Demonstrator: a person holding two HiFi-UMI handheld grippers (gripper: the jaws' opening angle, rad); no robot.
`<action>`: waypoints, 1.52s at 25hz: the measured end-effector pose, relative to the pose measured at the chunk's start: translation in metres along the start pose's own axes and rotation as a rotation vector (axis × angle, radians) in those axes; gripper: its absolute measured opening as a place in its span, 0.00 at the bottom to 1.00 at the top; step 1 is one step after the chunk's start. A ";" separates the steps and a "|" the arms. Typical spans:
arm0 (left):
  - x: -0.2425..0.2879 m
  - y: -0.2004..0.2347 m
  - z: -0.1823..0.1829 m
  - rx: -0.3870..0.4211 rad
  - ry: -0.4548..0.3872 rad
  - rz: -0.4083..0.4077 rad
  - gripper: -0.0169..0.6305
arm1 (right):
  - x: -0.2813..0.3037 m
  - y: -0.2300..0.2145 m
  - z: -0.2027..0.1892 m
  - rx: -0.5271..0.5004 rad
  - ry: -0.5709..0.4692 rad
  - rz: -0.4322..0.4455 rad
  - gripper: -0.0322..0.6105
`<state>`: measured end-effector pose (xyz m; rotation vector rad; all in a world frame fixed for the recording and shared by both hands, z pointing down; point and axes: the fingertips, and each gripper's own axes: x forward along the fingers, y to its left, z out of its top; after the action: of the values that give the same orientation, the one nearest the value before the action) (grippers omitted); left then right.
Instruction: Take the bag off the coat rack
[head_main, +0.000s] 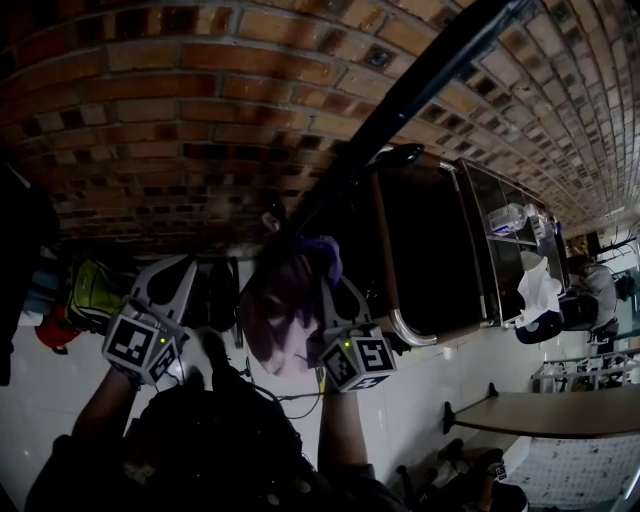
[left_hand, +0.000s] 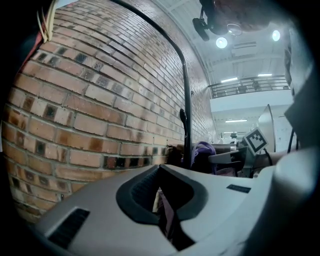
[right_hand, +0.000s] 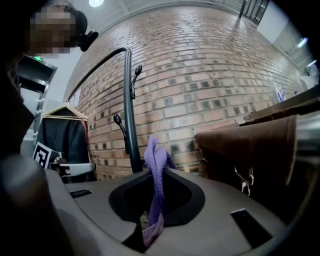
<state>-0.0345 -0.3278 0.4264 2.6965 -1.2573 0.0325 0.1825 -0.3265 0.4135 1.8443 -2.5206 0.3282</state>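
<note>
R gripper (right_hand: 152, 215): jaws closed on purple strap (right_hand: 156, 165) of bag (head_main: 280, 315). L gripper (left_hand: 165, 212): jaws closed, pinching pinkish bag cloth. Bag hangs betw. both grippers, just in front of rack pole (right_hand: 130, 125), near brick wall (right_hand: 200, 75).

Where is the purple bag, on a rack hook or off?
Off, it seems: the right tongs pinch its strap, the loop stands free, and both hooks seen there are bare.

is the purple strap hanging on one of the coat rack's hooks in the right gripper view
No, the purple strap rises from the shut right claw, and both hooks showing on the coat rack are bare.
</note>
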 end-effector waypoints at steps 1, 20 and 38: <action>-0.002 0.000 0.002 0.000 -0.007 0.002 0.05 | -0.004 0.000 0.000 0.011 -0.004 -0.004 0.13; -0.039 0.000 0.006 0.006 -0.012 0.035 0.05 | 0.010 -0.042 -0.005 0.132 -0.026 -0.149 0.13; -0.077 -0.025 0.019 0.032 -0.054 -0.008 0.05 | -0.109 0.033 0.038 0.161 -0.168 -0.059 0.13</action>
<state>-0.0666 -0.2564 0.3973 2.7469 -1.2718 -0.0219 0.1897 -0.2203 0.3570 2.0831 -2.6107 0.4025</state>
